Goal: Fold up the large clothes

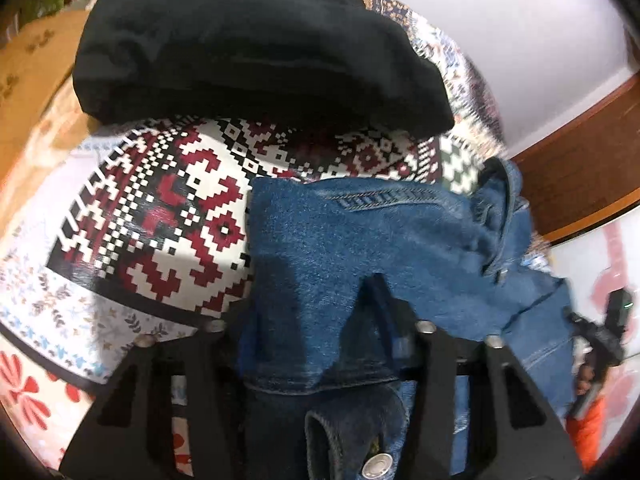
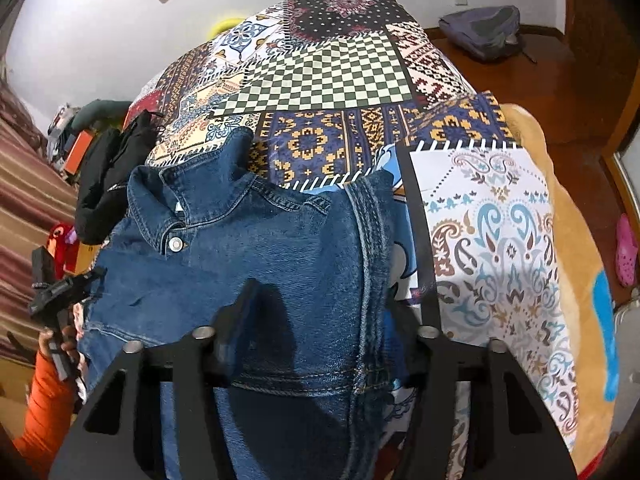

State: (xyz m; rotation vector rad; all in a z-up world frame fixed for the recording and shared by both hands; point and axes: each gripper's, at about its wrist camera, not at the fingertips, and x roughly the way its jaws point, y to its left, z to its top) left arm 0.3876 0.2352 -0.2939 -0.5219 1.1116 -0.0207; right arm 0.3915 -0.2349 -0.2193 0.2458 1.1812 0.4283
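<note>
A blue denim jacket [image 1: 360, 240] lies on a patchwork bedspread [image 1: 160, 216]. My left gripper [image 1: 312, 312] is shut on a fold of the jacket's hem, with denim draped over and between the fingers; a snap button shows near the bottom. In the right wrist view the jacket [image 2: 248, 248] shows its collar and a snap button at the left. My right gripper [image 2: 320, 312] is shut on the jacket's hem by a thick seam. The other gripper [image 2: 56, 296] shows at the far left, held by a hand in an orange sleeve.
A folded black garment [image 1: 256, 44] lies on the bedspread beyond the jacket. More dark clothes [image 2: 108, 176] are piled at the bed's left side. A grey backpack [image 2: 484, 30] lies on the wooden floor. A pink shoe [image 2: 626, 248] is at the right.
</note>
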